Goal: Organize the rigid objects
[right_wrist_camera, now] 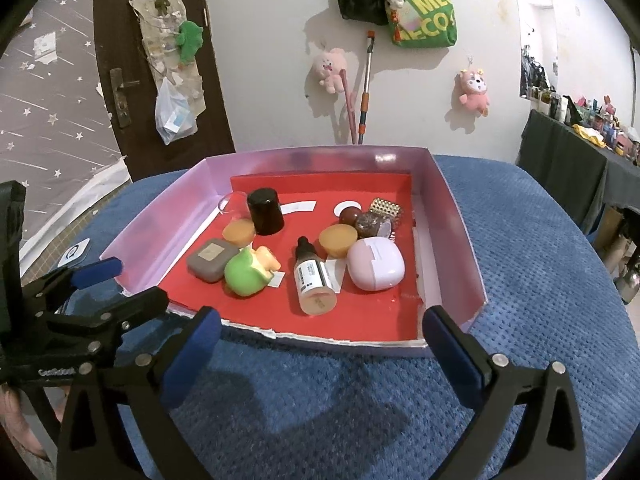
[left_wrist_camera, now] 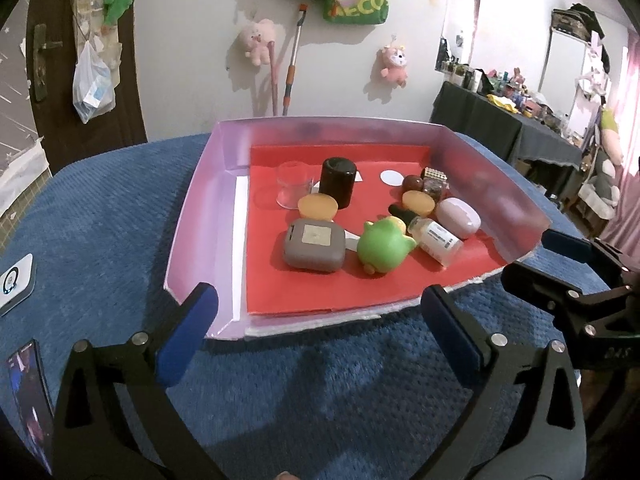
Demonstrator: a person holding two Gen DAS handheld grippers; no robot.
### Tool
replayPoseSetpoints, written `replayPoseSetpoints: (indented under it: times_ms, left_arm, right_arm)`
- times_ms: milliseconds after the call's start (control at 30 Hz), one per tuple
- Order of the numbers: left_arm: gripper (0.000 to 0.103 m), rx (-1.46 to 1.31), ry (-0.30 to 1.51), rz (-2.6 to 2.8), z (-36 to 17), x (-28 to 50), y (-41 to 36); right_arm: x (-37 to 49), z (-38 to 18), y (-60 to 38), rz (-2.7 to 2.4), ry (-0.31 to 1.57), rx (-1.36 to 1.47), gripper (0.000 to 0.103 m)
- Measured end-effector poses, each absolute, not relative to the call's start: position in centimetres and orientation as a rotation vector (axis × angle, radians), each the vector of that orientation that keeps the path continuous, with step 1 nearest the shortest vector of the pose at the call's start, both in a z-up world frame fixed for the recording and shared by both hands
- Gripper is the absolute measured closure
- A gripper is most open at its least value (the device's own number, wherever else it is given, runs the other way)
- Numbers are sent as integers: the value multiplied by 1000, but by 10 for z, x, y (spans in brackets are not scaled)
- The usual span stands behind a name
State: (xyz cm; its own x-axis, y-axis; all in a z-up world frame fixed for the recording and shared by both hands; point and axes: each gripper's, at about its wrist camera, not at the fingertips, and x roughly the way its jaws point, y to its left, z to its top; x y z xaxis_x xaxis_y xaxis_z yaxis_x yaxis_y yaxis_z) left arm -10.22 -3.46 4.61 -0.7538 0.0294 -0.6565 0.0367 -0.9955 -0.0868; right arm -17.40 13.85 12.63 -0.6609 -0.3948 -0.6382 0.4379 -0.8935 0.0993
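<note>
We see both the left gripper (left_wrist_camera: 316, 328) and right gripper (right_wrist_camera: 322, 350) at lower frame, jaws spread wide, holding nothing. The tray (left_wrist_camera: 208, 200) sits mid-frame on the blue worktop (left_wrist_camera: 100, 220), holding a dropper bottle (right_wrist_camera: 314, 280), green toy (left_wrist_camera: 382, 246) and grey case (left_wrist_camera: 314, 246).

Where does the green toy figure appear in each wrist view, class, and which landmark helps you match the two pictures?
Left wrist view: green toy figure, centre of the tray, right of the grey case.
Right wrist view: green toy figure, left of centre, near the tray's front.
Shared landmark: the grey case touching it.
</note>
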Motion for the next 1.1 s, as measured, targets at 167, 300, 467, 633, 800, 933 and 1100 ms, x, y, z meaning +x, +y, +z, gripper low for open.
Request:
replayPoseSetpoints:
  times_ms: [167, 300, 467, 633, 800, 933, 1100]
  left_arm:
    - [0, 1121, 154, -2929, 44, -96, -32]
    - [0, 1128, 106, -2912, 39, -93, -26]
    - [0, 1175, 113, -2904, 28, -91, -22]
    - [0, 1225, 144, -2888, 18, -89, -22]
    - [0, 1261, 165, -2876, 10, -87, -23]
    - [0, 1284, 176, -2876, 7, -85, -21]
    - [0, 1302, 197, -2890, 5, -83, -19]
  right_arm:
    - [-166, 125, 145, -2505, 76, 960, 0]
    - [-160, 120, 150, -2501, 67, 987, 0]
    - [-159, 105, 154, -2484, 65, 1057, 0]
    - [-159, 94, 158, -2479, 63, 1101, 0]
    - [-159, 86, 157, -2474, 84, 1134, 0]
    - [-159, 81, 157, -2468, 87, 1155, 0]
    - [-159, 76, 158, -2462, 84, 1174, 0]
